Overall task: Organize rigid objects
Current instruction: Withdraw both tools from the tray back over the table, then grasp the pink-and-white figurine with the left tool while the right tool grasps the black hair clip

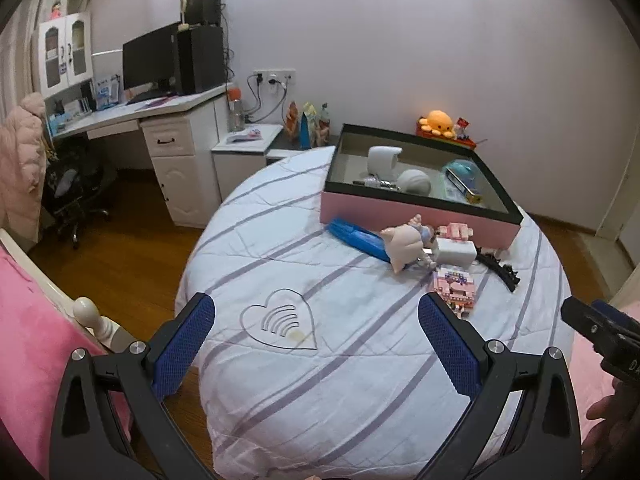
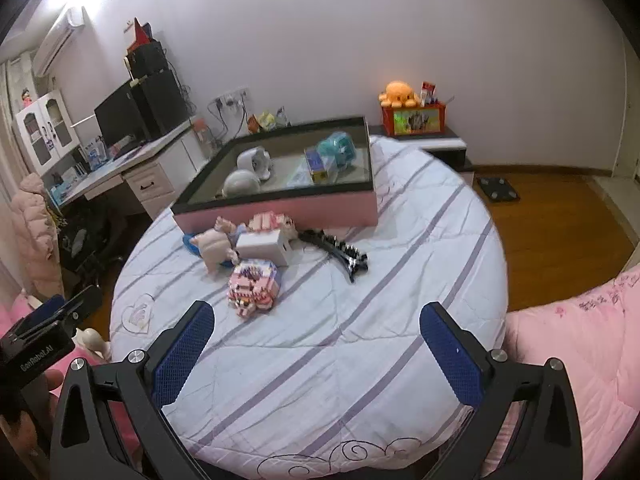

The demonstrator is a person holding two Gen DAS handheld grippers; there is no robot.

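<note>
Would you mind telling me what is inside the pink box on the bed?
Inside the pink box lie a white cylinder-shaped gadget, a white rounded object, a teal item, a blue-and-yellow packet and small metallic bits. The near wall hides part of the floor.

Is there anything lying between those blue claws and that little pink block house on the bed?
Nothing visible does. The right gripper hangs open over bare striped bedcover, and the pink block house sits just ahead of it. The black hair clip lies off to the side, and the white box sits behind the house.
</note>
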